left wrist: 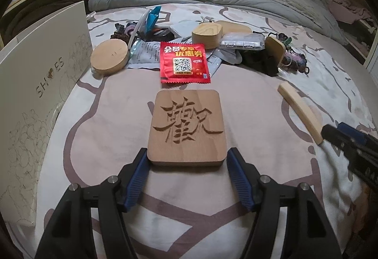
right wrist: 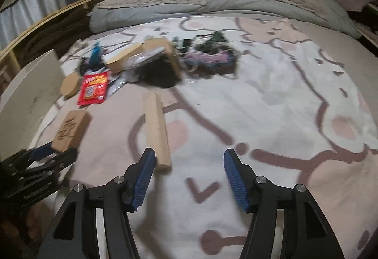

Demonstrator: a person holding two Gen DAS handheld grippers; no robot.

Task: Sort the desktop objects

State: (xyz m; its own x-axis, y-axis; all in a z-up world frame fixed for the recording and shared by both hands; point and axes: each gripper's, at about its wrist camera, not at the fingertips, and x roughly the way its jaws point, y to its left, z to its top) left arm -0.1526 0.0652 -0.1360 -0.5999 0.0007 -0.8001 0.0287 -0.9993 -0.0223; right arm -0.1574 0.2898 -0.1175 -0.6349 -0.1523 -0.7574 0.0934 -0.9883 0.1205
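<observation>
My left gripper (left wrist: 186, 159): jaws spread wide, straddling the near edge of the carved wooden block (left wrist: 186, 127). The block's near corners sit between the blue pads; the left pad looks to be touching or just beside the block's left corner, the right pad stands a little apart. No grip closed on it. The block lies flat on the patterned bedsheet (left wrist: 248, 98), carved character facing up.

My right gripper (right wrist: 190, 159): jaws also wide apart, nothing between them but sheet. The left finger's tip is just beside the near end of the pale wooden stick (right wrist: 156, 129), which lies outside the jaws, to their left; touching or not, I cannot tell, as this view is blurred.

Outward from the block: a red sachet (left wrist: 184, 61) with a QR code lies just beyond it. To the left of that, a round wooden lid (left wrist: 109, 58). Behind the sachet, a rounded wooden box (left wrist: 207, 35), a clear plastic case (left wrist: 242, 41), crumpled packets, and a blue wrapper (left wrist: 151, 16) standing up in the pile. Right of the pile, a black pouch (left wrist: 262, 58) and tangled dark hair ties (left wrist: 294, 58).

Far left, a white shoe box (left wrist: 42, 93) stands on edge along the sheet. Grey duvet (left wrist: 259, 1) and pillows at the head of the bed.
</observation>
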